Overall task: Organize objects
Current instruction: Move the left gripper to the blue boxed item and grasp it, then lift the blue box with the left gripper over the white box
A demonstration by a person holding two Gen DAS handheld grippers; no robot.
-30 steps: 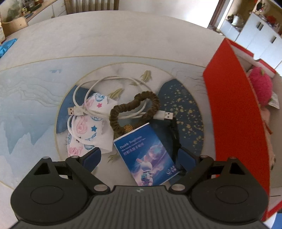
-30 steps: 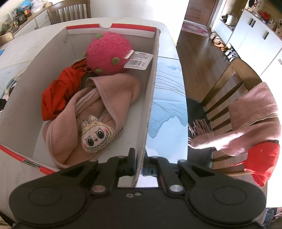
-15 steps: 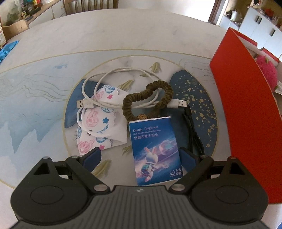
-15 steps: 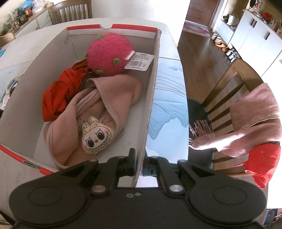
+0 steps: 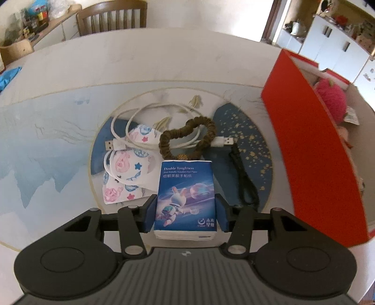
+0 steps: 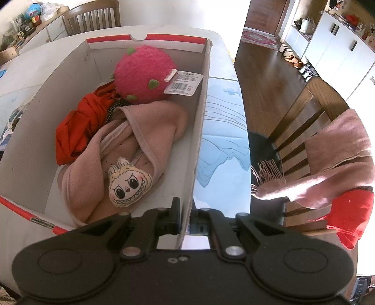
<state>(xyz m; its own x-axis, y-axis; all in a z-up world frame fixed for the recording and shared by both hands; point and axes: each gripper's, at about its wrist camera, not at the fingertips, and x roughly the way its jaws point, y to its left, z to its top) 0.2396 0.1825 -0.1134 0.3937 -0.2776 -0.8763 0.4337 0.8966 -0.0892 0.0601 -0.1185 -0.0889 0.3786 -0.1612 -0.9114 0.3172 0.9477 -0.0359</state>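
Tissue pack [image 5: 185,199] glossy plastic wrap; box [image 6: 199,131] matt cardboard; pink plush [image 6: 145,72] fuzzy; table [image 5: 70,98] smooth, glossy.

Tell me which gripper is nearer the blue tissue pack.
Left. The left gripper is closing with the tissue pack between its pads. The right gripper is away at the box, shut on its wall.

We are in a home, in a dining room by the look of it. A table [image 5: 164,65] with a painted top fills the near ground, with wooden chairs [image 5: 112,17] at its far side and on the right, one draped with a pink scarf [image 6: 337,150]. White cabinets [image 6: 339,44] line the far right wall over a wood floor [image 6: 264,77], with shoes [image 6: 295,61] at their foot, and a cluttered sideboard [image 5: 35,25] stands far left.
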